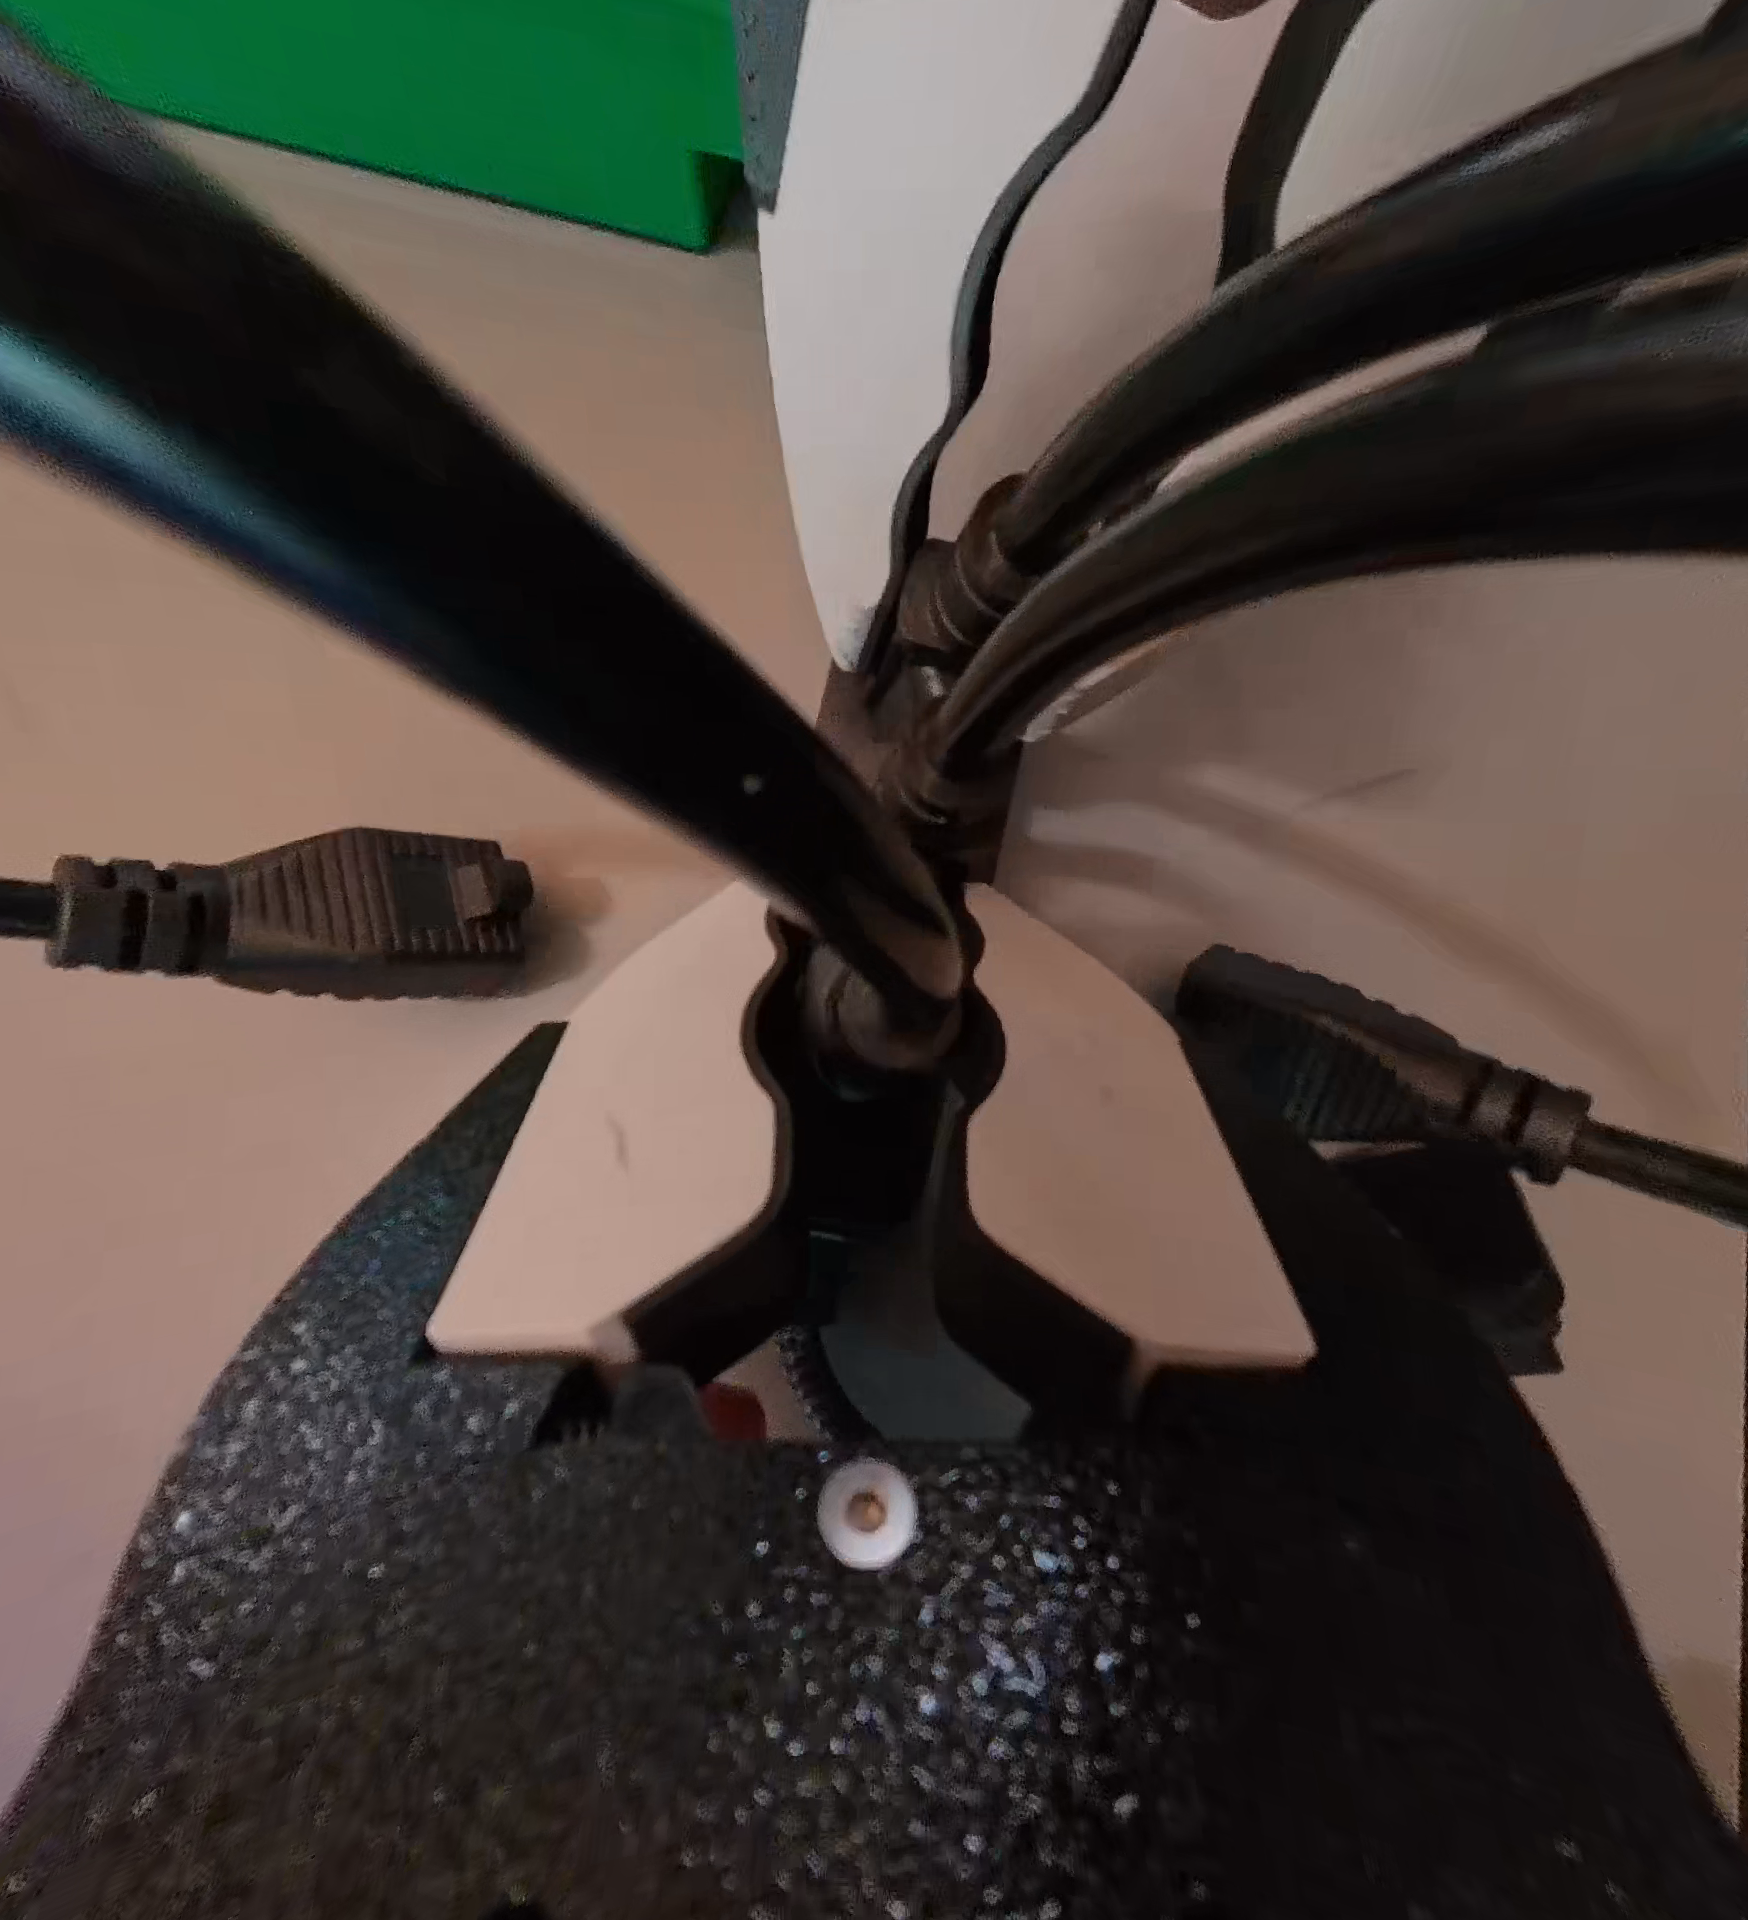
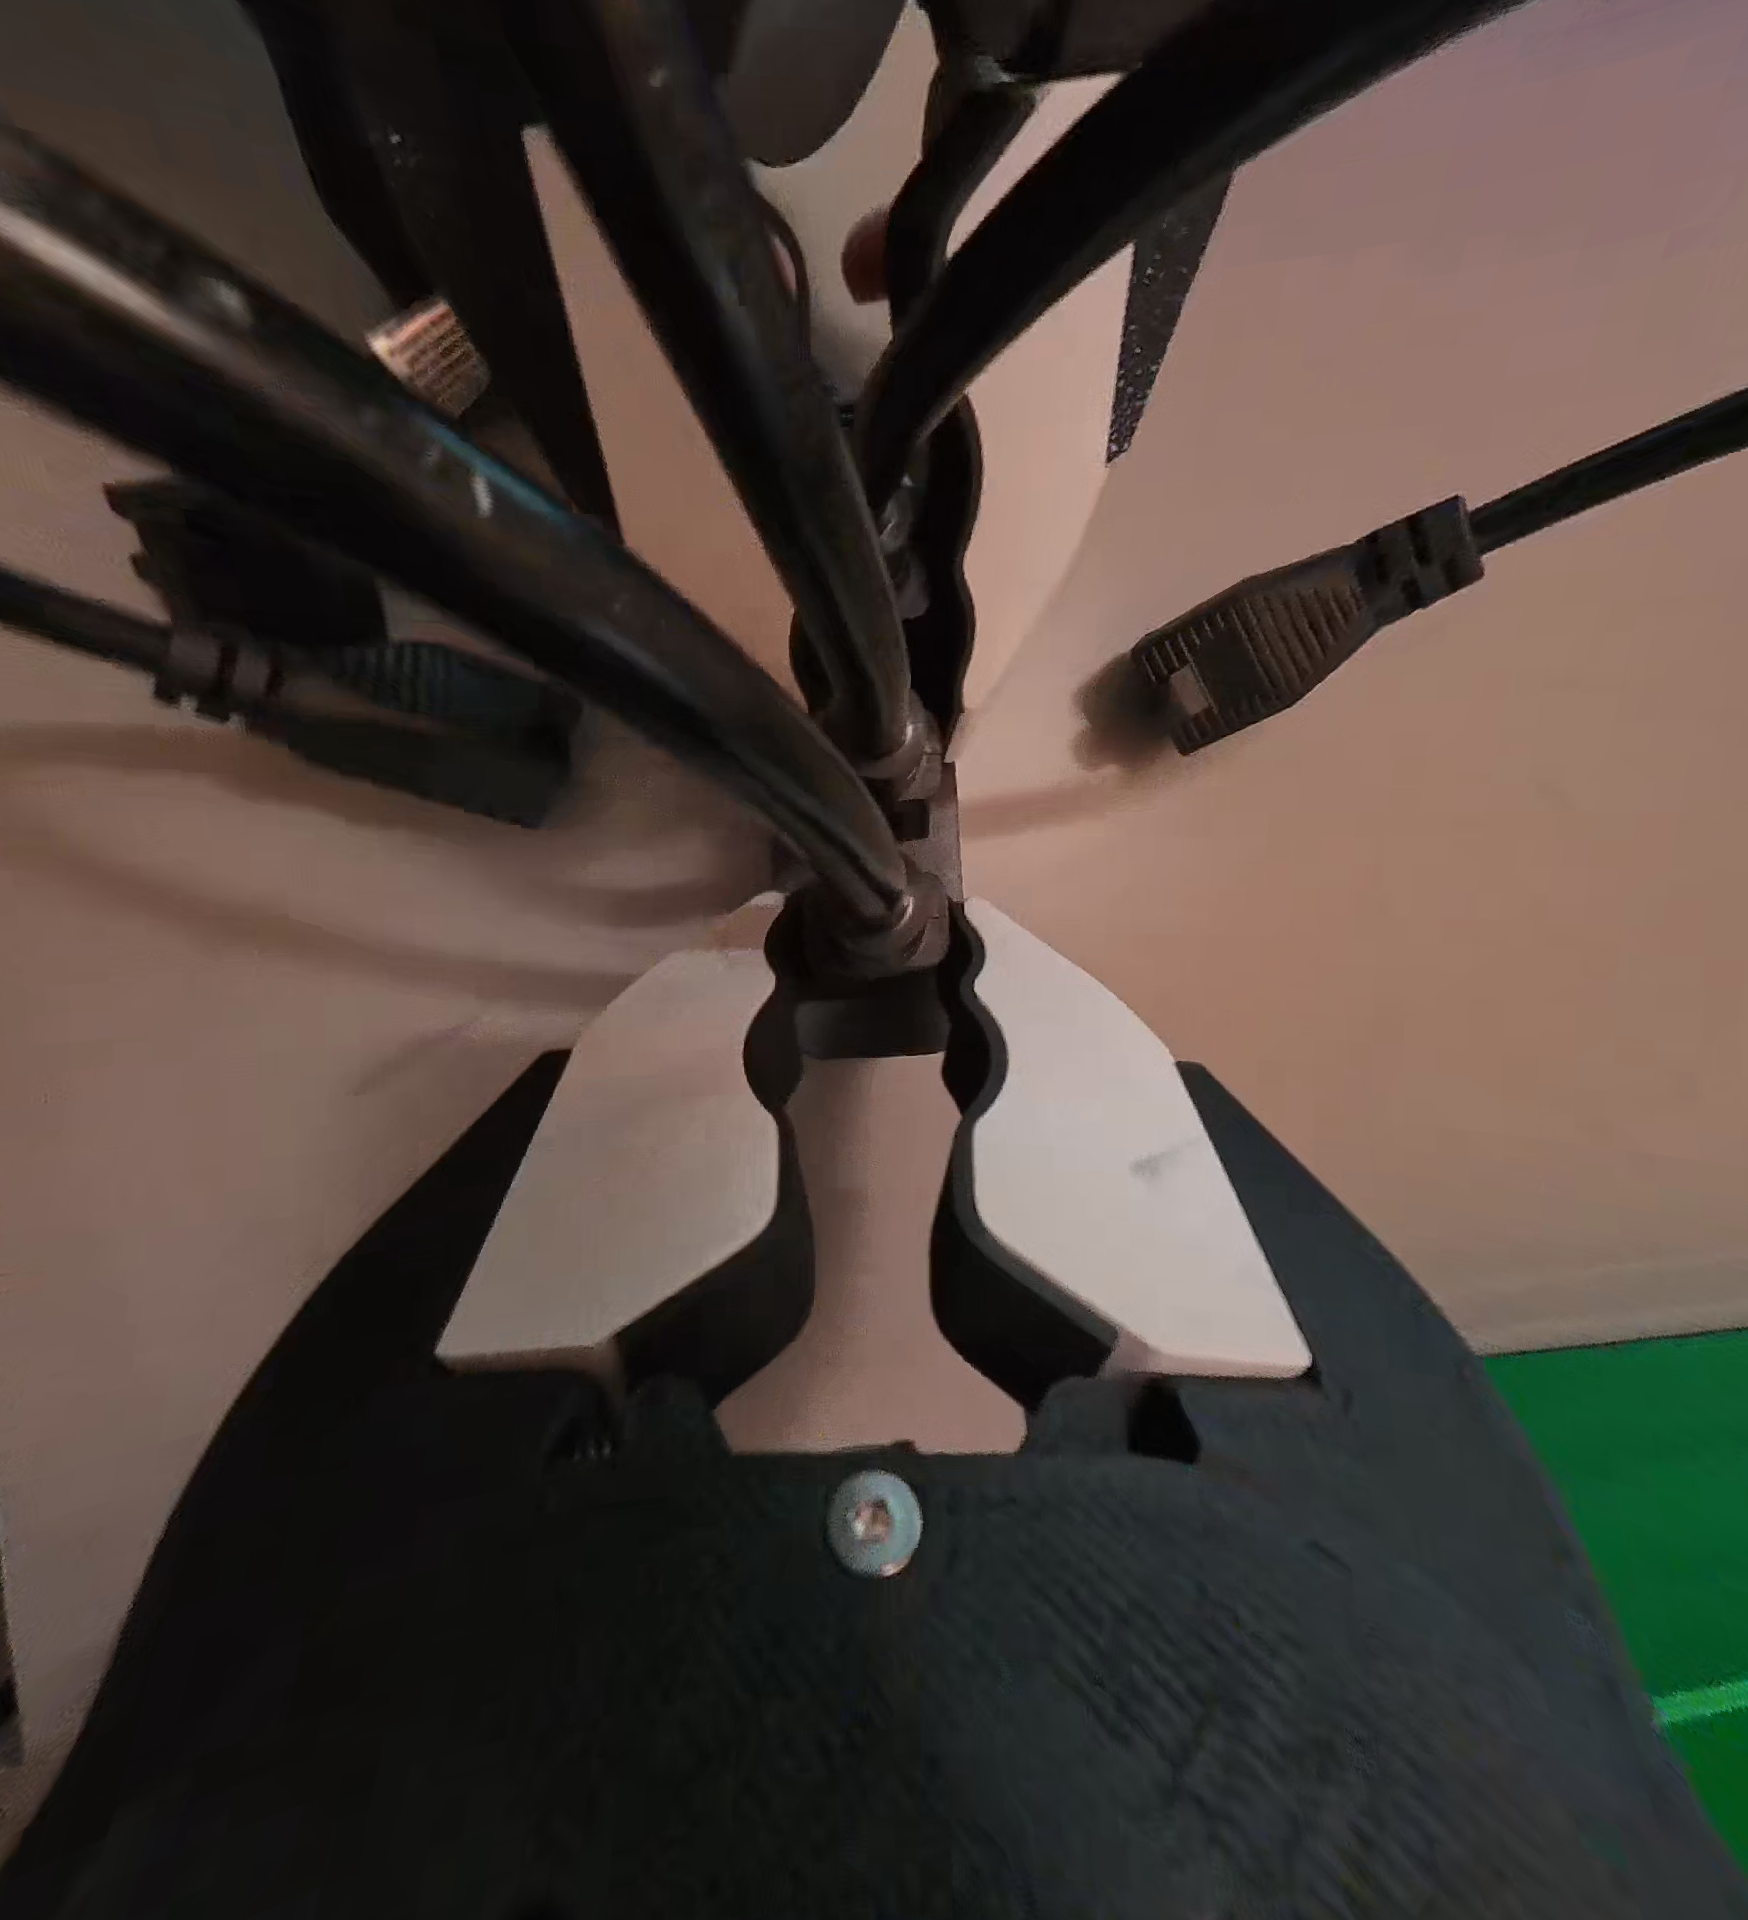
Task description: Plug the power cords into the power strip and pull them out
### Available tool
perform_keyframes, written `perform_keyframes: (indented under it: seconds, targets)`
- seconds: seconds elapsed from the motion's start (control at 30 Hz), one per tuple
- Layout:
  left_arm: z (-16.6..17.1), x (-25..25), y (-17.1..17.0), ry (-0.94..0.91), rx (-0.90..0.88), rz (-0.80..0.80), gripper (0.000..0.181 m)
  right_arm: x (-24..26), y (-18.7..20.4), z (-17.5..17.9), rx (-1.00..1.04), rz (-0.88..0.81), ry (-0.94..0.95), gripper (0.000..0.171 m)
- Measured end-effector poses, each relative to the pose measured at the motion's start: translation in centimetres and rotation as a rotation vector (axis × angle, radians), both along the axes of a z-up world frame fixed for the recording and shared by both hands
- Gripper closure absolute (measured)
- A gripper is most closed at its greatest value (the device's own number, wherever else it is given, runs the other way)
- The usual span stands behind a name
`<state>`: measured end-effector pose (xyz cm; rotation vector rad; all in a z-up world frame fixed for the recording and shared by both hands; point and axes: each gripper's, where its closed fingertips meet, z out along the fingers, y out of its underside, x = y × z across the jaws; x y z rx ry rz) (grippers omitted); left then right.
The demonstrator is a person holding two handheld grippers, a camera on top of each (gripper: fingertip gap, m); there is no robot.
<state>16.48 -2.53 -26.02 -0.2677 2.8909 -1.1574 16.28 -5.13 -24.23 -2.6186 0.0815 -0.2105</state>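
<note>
Nearest the left wrist camera, the black speckled left gripper (image 1: 870,997) has its scalloped fingers drawn in on the ribbed collar of a black plug (image 1: 875,1023), clamped on it, with that plug's thick black cord (image 1: 350,488) rising up and to the left, blurred by closeness. Just beyond the fingertips a row of further black plugs (image 1: 943,623) stands seated in a dark power strip (image 1: 984,842), only a small part of which shows; their cords (image 1: 1369,343) arc away to the upper right. On the pale beige tabletop (image 1: 226,1195), left of the gripper, a loose black ribbed plug (image 1: 330,904) lies flat, apart from the strip; a second loose black plug (image 1: 1369,1070) lies on the right, near a dark edge. Farther back a white curved panel (image 1: 870,312) stands behind the strip, and a green box (image 1: 382,94) sits at the far left. From the right wrist camera, the black right gripper (image 2: 865,961) is likewise closed on the collar of a plug (image 2: 906,914) at the near end of the same row, the fingers touching it on both sides, cords fanning up and left. One loose ribbed plug (image 2: 1296,623) lies to the right, another (image 2: 371,665) to the left, partly hidden behind cords. Beyond the row the other gripper's wavy fingers (image 2: 953,540) face this way. Green surface (image 2: 1680,1538) shows at lower right.
</note>
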Motion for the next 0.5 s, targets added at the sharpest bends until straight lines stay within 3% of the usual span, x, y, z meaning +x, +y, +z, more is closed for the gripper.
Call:
perform_keyframes:
  seconds: [0.13,0.33,0.5]
  targets:
    - [0.0,0.1,0.0,-0.007,0.01,0.004,0.155,0.2,-0.1,-0.1,0.001,-0.016,0.002,0.146]
    - [-0.2,0.7,0.0,0.016,0.038,0.039,0.155,1.3,-0.2,-0.3,0.077,-0.215,0.122,0.145]
    - [-0.1,0.1,-0.1,0.037,0.011,0.001,0.154,0.2,-0.3,0.2,0.015,-0.039,0.067,0.147]
